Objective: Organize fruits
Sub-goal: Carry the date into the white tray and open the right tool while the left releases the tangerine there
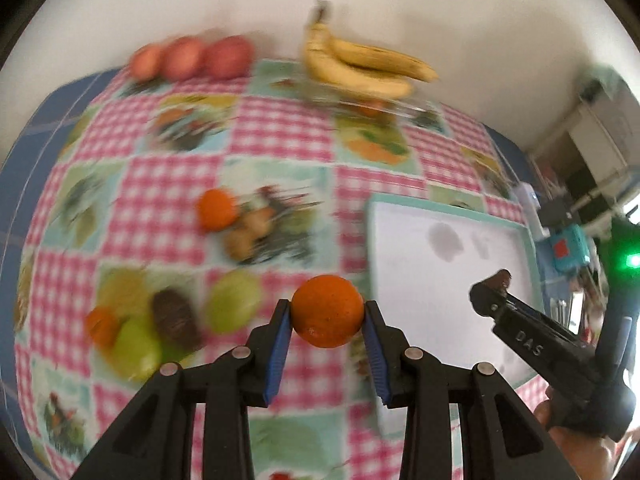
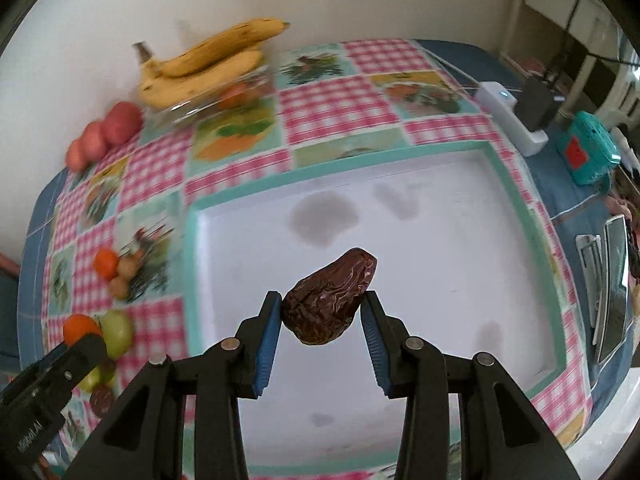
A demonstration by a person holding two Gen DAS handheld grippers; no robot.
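The left tool (image 1: 327, 312) pinches an orange (image 1: 327, 310); the right tool (image 2: 322, 308) pinches a date (image 2: 328, 300) (wrinkled, dark) above the tray (image 2: 520, 184) ahead.

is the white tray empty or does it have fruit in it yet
Empty. The white tray shows only bare surface with faint grey marks; the date is held above it in the right gripper, not resting on it.
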